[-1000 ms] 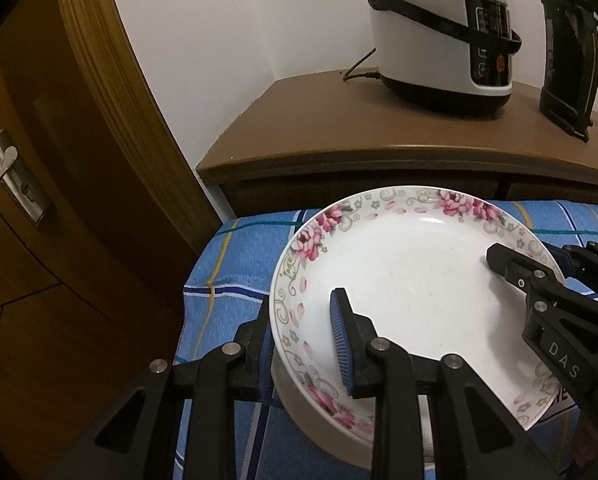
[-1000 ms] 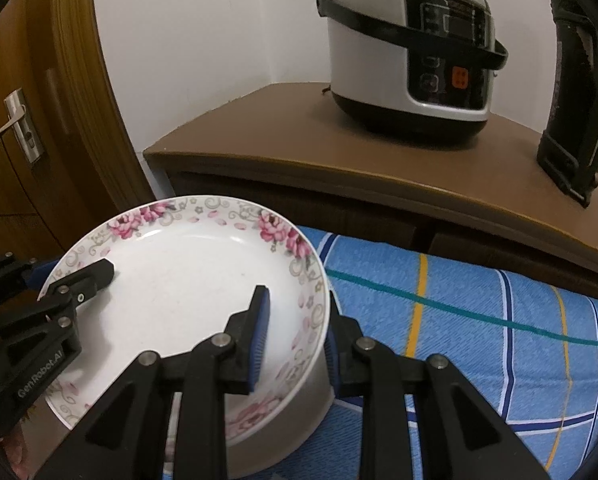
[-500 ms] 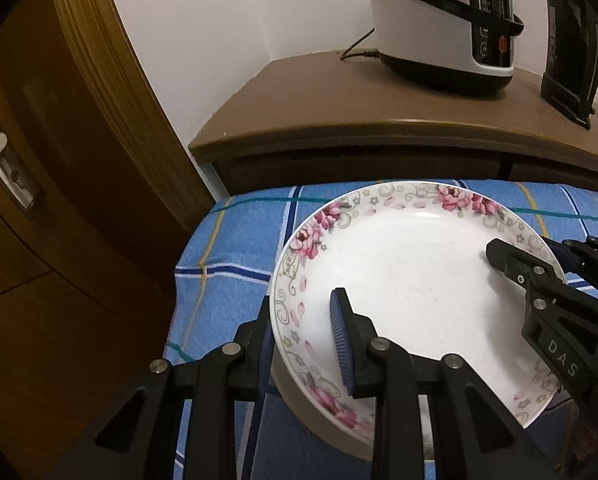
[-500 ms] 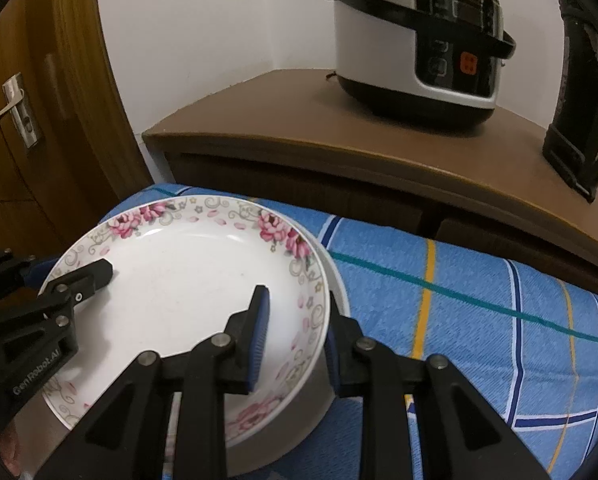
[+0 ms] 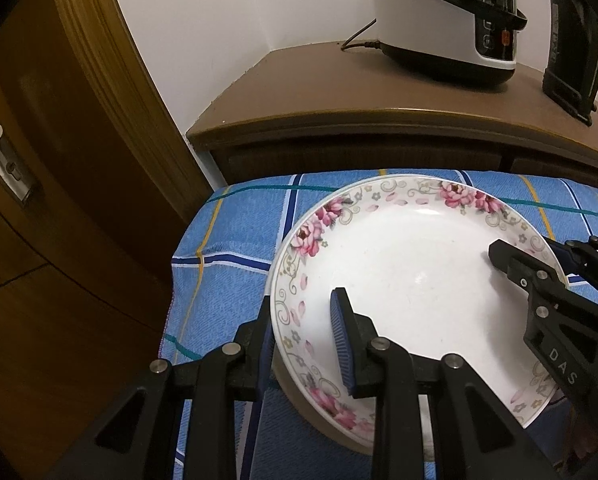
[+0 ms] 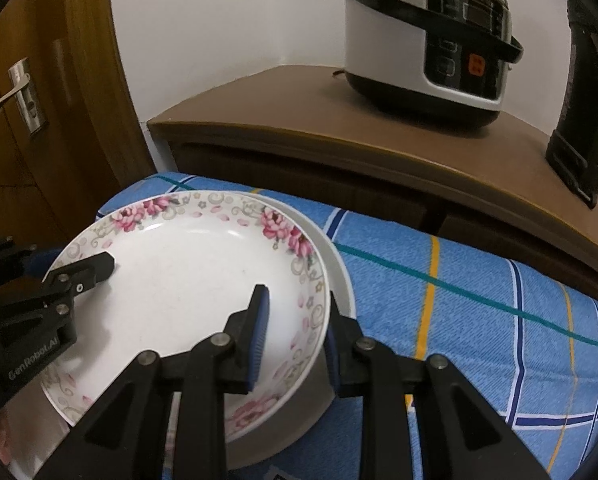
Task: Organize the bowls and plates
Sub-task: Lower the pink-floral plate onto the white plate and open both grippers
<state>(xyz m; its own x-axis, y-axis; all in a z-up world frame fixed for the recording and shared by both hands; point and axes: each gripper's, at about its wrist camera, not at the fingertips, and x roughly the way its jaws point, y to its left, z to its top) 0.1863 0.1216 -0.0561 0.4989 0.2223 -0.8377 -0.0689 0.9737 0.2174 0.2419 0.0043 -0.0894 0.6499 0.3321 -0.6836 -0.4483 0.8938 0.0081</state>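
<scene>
Blue checked cloth [image 5: 235, 280] covers the table; both the left gripper [image 5: 305, 344] and right gripper [image 6: 295, 336] clench the rose-rimmed white ceramic plate [image 5: 411, 280], at its nine and three o'clock edges. Stacking seems in hand: the plate sits over a plain white bowl [image 6: 335, 268]; next, lower it level, then let go.

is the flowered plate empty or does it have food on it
Empty. The flowered plate shows a bare white well in both wrist views, with only the left tongs and right tongs clamped on its rim.
</scene>
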